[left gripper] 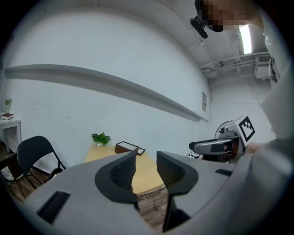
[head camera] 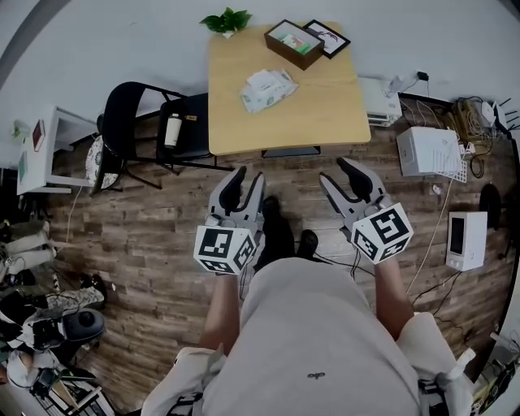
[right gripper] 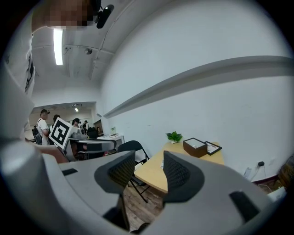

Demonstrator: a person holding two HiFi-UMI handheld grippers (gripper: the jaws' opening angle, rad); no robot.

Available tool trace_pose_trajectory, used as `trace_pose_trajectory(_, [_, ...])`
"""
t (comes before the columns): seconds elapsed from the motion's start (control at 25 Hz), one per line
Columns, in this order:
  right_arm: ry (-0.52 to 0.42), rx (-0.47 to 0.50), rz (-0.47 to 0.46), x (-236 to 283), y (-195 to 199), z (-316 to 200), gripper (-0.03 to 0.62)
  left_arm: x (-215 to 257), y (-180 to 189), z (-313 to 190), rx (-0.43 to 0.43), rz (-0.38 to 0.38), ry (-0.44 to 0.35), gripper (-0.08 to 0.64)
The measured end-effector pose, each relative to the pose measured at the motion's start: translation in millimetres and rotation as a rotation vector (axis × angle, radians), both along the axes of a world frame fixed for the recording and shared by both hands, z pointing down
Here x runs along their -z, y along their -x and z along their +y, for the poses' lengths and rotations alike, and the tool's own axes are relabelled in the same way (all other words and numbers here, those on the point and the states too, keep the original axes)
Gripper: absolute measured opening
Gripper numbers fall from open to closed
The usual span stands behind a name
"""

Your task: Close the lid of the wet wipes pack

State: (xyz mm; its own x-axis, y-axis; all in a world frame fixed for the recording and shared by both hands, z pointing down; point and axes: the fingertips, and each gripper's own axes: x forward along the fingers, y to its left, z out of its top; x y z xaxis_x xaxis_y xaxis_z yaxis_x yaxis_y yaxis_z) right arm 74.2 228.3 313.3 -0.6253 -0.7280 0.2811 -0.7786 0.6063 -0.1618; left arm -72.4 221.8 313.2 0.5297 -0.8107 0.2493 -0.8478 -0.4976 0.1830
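The wet wipes pack (head camera: 268, 89), white with green print, lies on the wooden table (head camera: 325, 122) near its middle, far ahead of both grippers. Its lid is too small to make out. My left gripper (head camera: 248, 175) hangs over the wood floor short of the table's near edge, jaws open and empty. My right gripper (head camera: 331, 171) is level with it to the right, open wider and also empty. In the left gripper view the jaws (left gripper: 147, 156) frame the table, and in the right gripper view the gripper (right gripper: 149, 158) points at the table's corner.
A brown box (head camera: 294, 43), a picture frame (head camera: 329, 36) and a small plant (head camera: 227, 20) stand at the table's far edge. Black chairs (head camera: 130, 122) stand to the left, one with a bottle (head camera: 172, 128). White appliances (head camera: 429, 150) and cables lie to the right.
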Motion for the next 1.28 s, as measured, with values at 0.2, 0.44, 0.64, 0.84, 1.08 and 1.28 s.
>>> trace_pose_trajectory(0.2, [0.001,-0.02,0.009,3,13,-37,0.178,1,11,-40,-0.023,0.004,-0.001,0.13])
trace_pose_trajectory(0.44, [-0.006,-0.044,0.017,6,27,-86,0.178,2,27,-91,-0.05,0.006,-0.009,0.13])
trace_pose_trajectory(0.64, [0.0,-0.053,0.018,8,43,-120,0.175,-1,37,-129,-0.075,0.02,0.012,0.13])
trace_pose_trajectory(0.84, [0.005,-0.069,0.023,8,55,-150,0.175,-5,46,-162,-0.099,0.021,0.021,0.13])
trace_pose_trajectory(1.08, [0.027,-0.082,0.033,1,73,-181,0.175,-15,60,-195,-0.125,0.03,0.044,0.132])
trace_pose_trajectory(1.28, [0.045,-0.093,0.043,-6,89,-202,0.175,-24,70,-220,-0.154,0.054,0.067,0.131])
